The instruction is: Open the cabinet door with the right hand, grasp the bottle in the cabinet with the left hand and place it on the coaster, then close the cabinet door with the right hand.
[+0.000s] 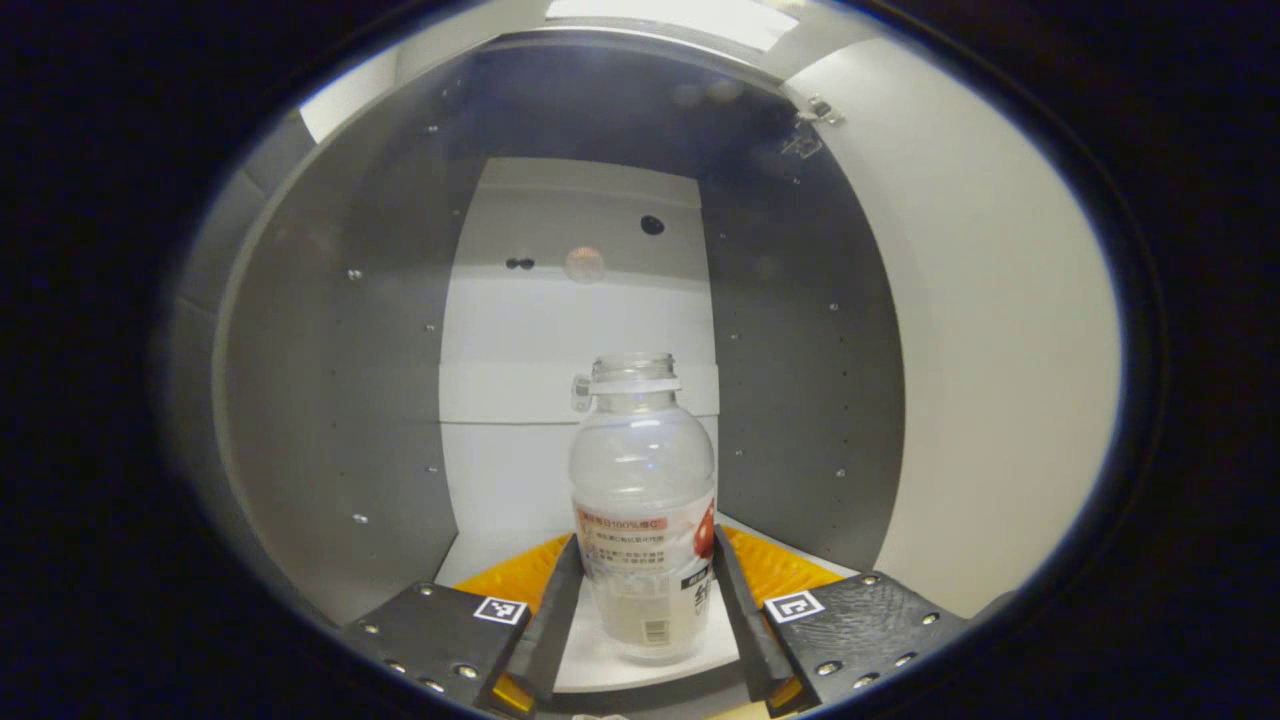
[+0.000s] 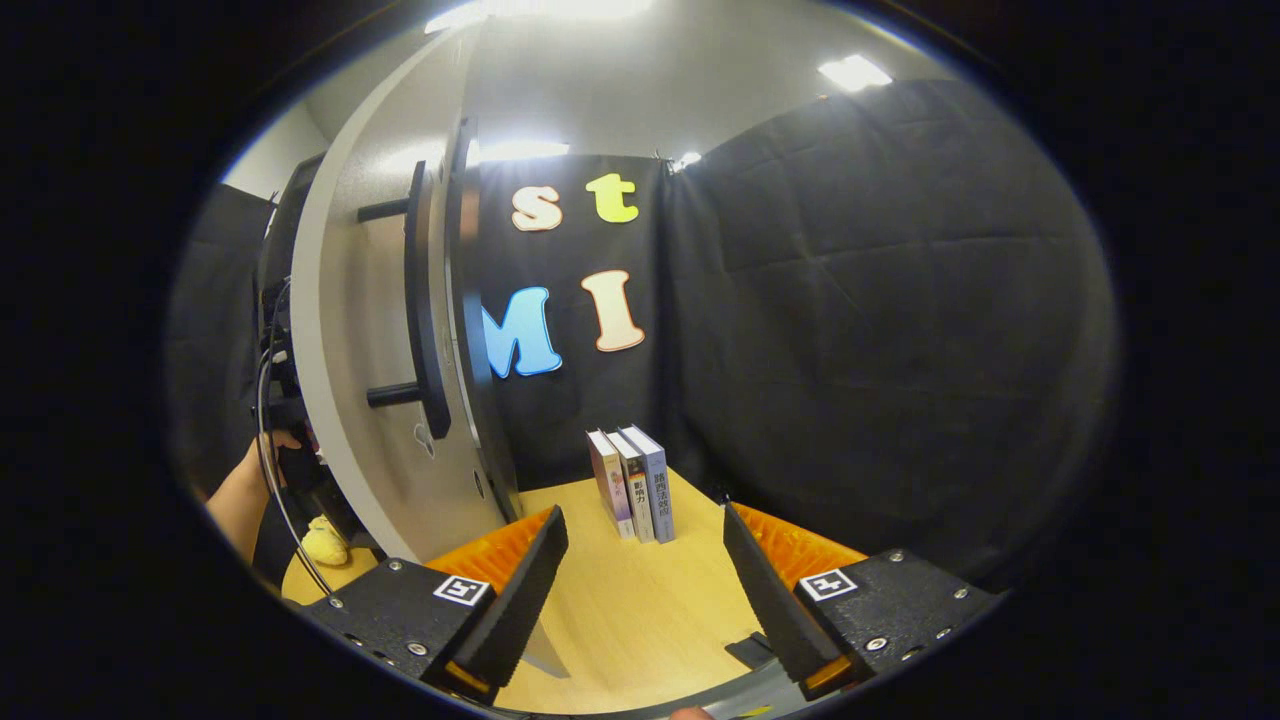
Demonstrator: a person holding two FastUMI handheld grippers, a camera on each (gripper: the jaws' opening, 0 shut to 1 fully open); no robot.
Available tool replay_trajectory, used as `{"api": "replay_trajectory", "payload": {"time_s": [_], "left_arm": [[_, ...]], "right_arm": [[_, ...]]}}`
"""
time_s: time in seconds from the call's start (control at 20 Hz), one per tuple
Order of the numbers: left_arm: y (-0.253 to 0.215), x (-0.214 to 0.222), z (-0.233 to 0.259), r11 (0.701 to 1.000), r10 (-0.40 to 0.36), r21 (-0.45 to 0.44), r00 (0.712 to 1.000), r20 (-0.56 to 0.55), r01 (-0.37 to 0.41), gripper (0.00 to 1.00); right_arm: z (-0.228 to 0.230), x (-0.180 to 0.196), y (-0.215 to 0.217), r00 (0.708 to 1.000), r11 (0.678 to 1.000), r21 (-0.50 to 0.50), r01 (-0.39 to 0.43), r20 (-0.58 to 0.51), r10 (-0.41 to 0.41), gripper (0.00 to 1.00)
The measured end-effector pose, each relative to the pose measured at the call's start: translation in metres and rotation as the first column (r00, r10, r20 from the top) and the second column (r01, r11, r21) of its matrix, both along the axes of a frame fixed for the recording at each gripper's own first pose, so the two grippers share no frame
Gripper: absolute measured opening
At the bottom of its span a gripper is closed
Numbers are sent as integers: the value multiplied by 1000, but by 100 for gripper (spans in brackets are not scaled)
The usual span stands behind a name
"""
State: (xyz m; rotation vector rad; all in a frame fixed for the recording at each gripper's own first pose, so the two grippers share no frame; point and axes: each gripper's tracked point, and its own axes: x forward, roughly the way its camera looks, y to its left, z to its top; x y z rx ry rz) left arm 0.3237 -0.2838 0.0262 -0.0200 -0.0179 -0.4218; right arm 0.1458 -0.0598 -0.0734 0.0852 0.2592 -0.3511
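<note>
Left claw (image 1: 648,600) fingers flank the upright bottle (image 1: 645,510) inside the cabinet (image 1: 330,400), apparently gripping; right claw (image 2: 645,590) spread, empty, beside open door (image 2: 350,380).

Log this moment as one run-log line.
door: open | bottle: upright in cabinet, uncapped | left gripper: fingers flank bottle, contact unclear | right gripper: open, empty, over table

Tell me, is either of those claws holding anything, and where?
The left gripper clasps the bottle by its lower body, at the label. The right gripper is open, holding nothing.
</note>
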Motion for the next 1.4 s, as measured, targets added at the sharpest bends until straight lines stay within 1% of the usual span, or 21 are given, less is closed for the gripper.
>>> {"api": "replay_trajectory", "payload": {"time_s": [0.05, 0.25, 0.5, 0.55, 0.6, 0.65, 0.7, 0.8, 0.85, 0.9, 0.95, 1.0, 1.05, 1.1, 1.25, 1.4], "left_arm": [[5, -10, 3, 1000, 4, 1, 1000, 5, -4, 75], [20, -49, 14, 999, 41, 12, 999, 21, -41, 75], [47, -92, 13, 995, 97, 8, 995, 10, -97, 71], [53, -101, 13, 994, 108, 7, 994, 9, -108, 71], [60, -110, 10, 993, 120, 7, 993, 8, -120, 75], [65, -118, 9, 992, 128, 5, 992, 6, -128, 71], [69, -127, 8, 991, 136, 2, 991, 5, -136, 75], [77, -145, 6, 988, 151, -4, 988, 0, -151, 75], [81, -153, 5, 988, 157, -8, 988, -2, -157, 75], [84, -161, 2, 987, 160, -12, 987, -4, -160, 71], [86, -169, -2, 987, 162, -13, 987, -7, -162, 71], [88, -178, -5, 986, 164, -12, 986, -8, -164, 75], [89, -187, -10, 986, 165, -8, 986, -7, -165, 75], [90, -195, -14, 986, 164, -3, 986, -5, -164, 71], [89, -219, -32, 989, 151, -7, 989, -8, -151, 71], [94, -240, -50, 988, 155, -2, 988, -14, -155, 71]], "right_arm": [[3, -1, 1, 1000, 1000, -11, -18, 4, 18, 97], [11, -7, 2, 996, 995, -43, -89, 14, 89, 97], [18, -17, 8, 985, 985, -42, -168, 32, 169, 96], [18, -19, 8, 983, 983, -43, -181, 34, 183, 96], [20, -21, 9, 980, 980, -40, -196, 38, 197, 96], [20, -23, 11, 976, 977, -35, -210, 42, 212, 96], [22, -25, 13, 973, 974, -30, -225, 46, 226, 96], [23, -28, 15, 966, 968, -25, -251, 51, 252, 96], [24, -31, 15, 963, 965, -25, -261, 53, 262, 96], [24, -33, 16, 961, 962, -25, -271, 54, 272, 96], [24, -35, 17, 958, 959, -24, -281, 57, 282, 96], [25, -37, 18, 954, 956, -22, -291, 61, 292, 96], [26, -39, 20, 951, 953, -20, -301, 64, 302, 96], [26, -41, 20, 949, 951, -18, -309, 66, 310, 96], [26, -48, 25, 941, 943, -13, -332, 70, 332, 96], [24, -50, 27, 936, 938, -25, -346, 66, 347, 96]]}}
